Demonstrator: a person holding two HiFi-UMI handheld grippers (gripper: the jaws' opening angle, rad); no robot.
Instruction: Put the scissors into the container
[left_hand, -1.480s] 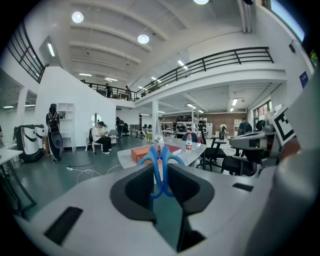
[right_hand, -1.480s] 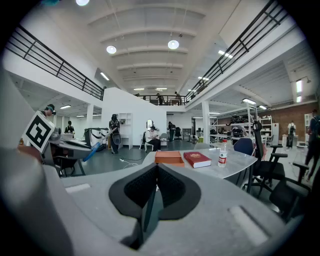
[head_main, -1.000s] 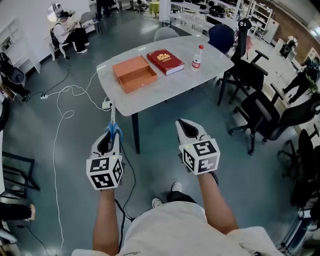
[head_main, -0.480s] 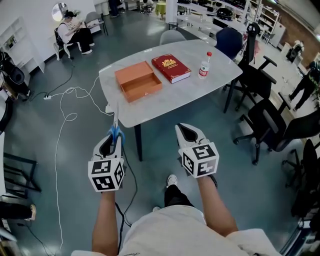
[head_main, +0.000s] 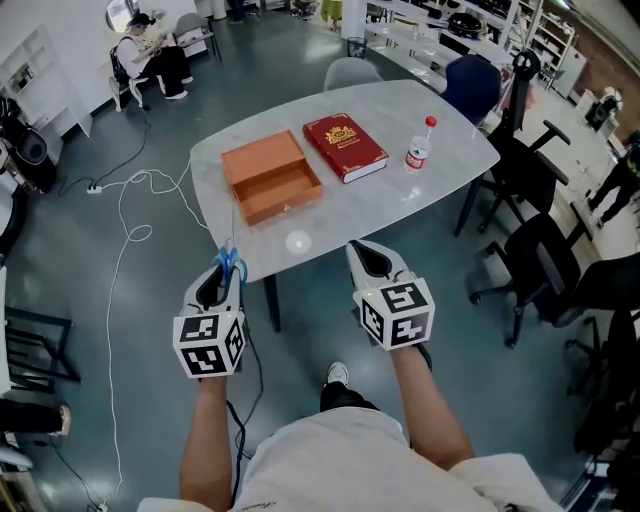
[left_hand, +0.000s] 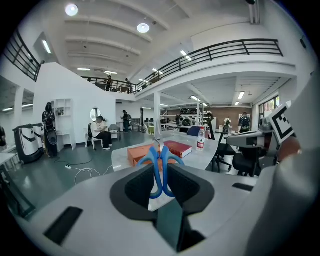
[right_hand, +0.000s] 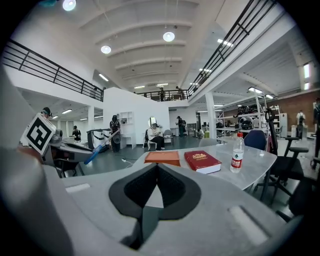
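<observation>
Blue-handled scissors (head_main: 230, 263) are clamped by the handles in my left gripper (head_main: 223, 274), which is shut on them; the blades point up and forward over the table's near edge. In the left gripper view the scissors (left_hand: 160, 165) stand upright between the pads of that gripper (left_hand: 160, 172). The open orange container (head_main: 270, 175) sits on the white table (head_main: 440, 175) ahead of the left gripper, also seen as the container (left_hand: 142, 153). My right gripper (head_main: 369, 254) is shut and empty at the near table edge, with the jaws of that gripper (right_hand: 157, 169) meeting.
A red book (head_main: 345, 146) and a water bottle (head_main: 419, 146) lie right of the container. Black office chairs (head_main: 545, 250) stand to the right. A white cable (head_main: 125, 230) runs over the floor at left. A seated person (head_main: 150, 60) is far left.
The table has come nearer: both grippers moved forward from over the floor to its near edge. The scissors stay held in the left gripper.
</observation>
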